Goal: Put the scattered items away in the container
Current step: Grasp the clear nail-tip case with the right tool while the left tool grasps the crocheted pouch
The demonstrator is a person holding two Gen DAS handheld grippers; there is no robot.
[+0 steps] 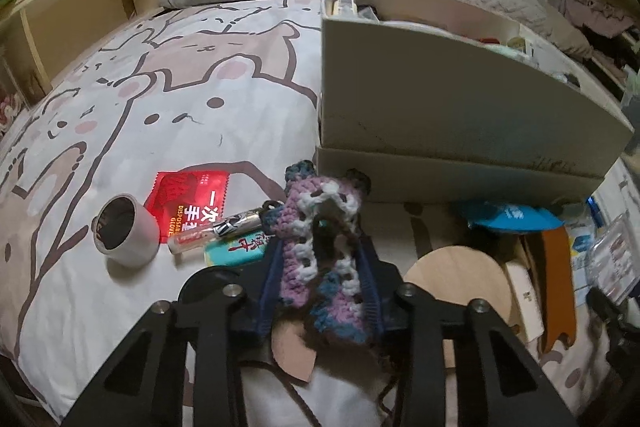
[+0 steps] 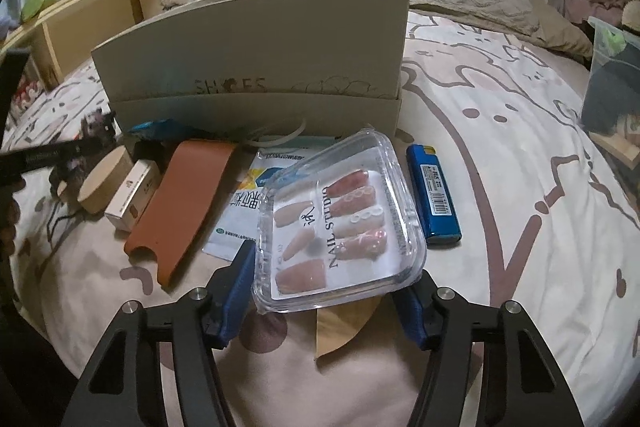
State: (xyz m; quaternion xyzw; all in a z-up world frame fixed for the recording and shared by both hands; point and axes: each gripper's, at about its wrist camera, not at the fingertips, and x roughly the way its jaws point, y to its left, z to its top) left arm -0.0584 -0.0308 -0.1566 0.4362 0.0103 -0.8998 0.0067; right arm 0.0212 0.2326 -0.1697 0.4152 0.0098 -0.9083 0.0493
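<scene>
In the left wrist view my left gripper (image 1: 320, 251) is shut on a crocheted piece (image 1: 316, 227) of purple, white and teal yarn, just in front of the cream shoe box (image 1: 440, 107), which holds several small things. In the right wrist view my right gripper (image 2: 332, 275) is shut on a clear plastic case of false nails (image 2: 340, 219), its near end tilted up off the bedcover. The shoe box (image 2: 248, 59) stands behind it, front wall facing me.
Left of the crochet lie a tape roll (image 1: 124, 231), a red glove packet (image 1: 188, 199), a glass vial (image 1: 216, 229) and a green packet (image 1: 234, 251). A blue lighter (image 2: 434, 195), brown case (image 2: 180, 203), small white box (image 2: 134, 199) and round wooden box (image 2: 104, 179) lie by the shoe box.
</scene>
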